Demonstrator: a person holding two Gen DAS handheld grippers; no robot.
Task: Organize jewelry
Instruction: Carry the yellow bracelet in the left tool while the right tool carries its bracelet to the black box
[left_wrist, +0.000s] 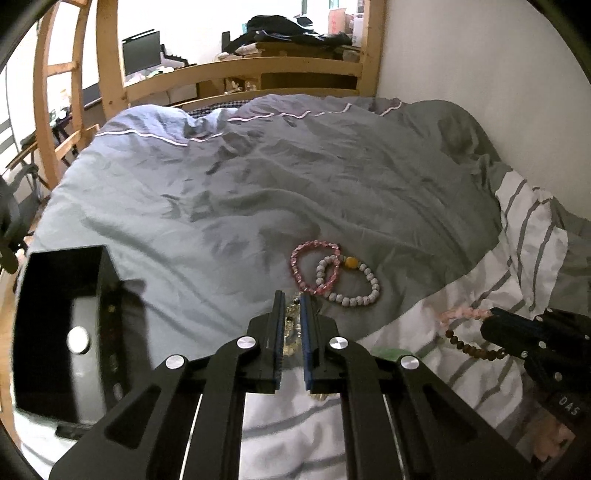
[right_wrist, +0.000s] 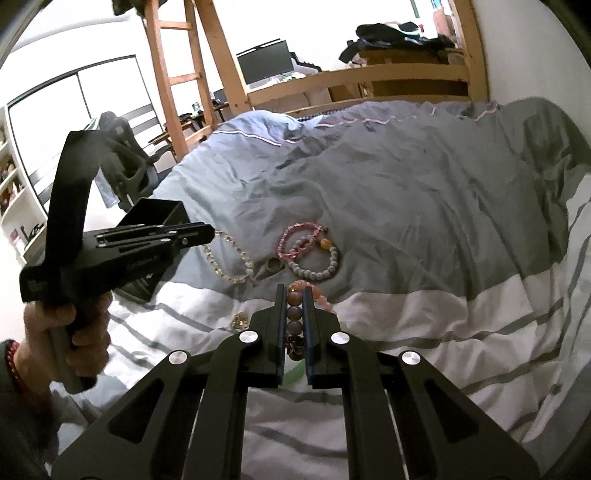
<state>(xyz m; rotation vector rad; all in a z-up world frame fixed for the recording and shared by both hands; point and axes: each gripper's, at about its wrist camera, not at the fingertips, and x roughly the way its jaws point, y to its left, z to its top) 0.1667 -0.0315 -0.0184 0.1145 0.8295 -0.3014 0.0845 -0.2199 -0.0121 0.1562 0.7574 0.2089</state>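
A pink bead bracelet (left_wrist: 314, 269) (right_wrist: 299, 238) and a white bead bracelet with an amber bead (left_wrist: 351, 280) (right_wrist: 316, 258) lie overlapped on the grey duvet. My left gripper (left_wrist: 292, 299) (right_wrist: 210, 232) is shut on a clear bead bracelet (right_wrist: 229, 258), which hangs from its tips. My right gripper (right_wrist: 295, 293) (left_wrist: 487, 314) is shut on a pale pink bead bracelet (right_wrist: 295, 314) (left_wrist: 461, 314), with a dark brown bead strand (left_wrist: 469, 346) hanging below. A black box (left_wrist: 62, 332) (right_wrist: 155, 214) sits open at left.
A small gold trinket (right_wrist: 240, 320) and a shell-like piece (right_wrist: 271, 267) lie on the bedding. The striped white sheet (left_wrist: 524, 229) covers the near side. A wooden bed frame and ladder (left_wrist: 110, 74) stand behind. The wall (left_wrist: 461, 55) is at right.
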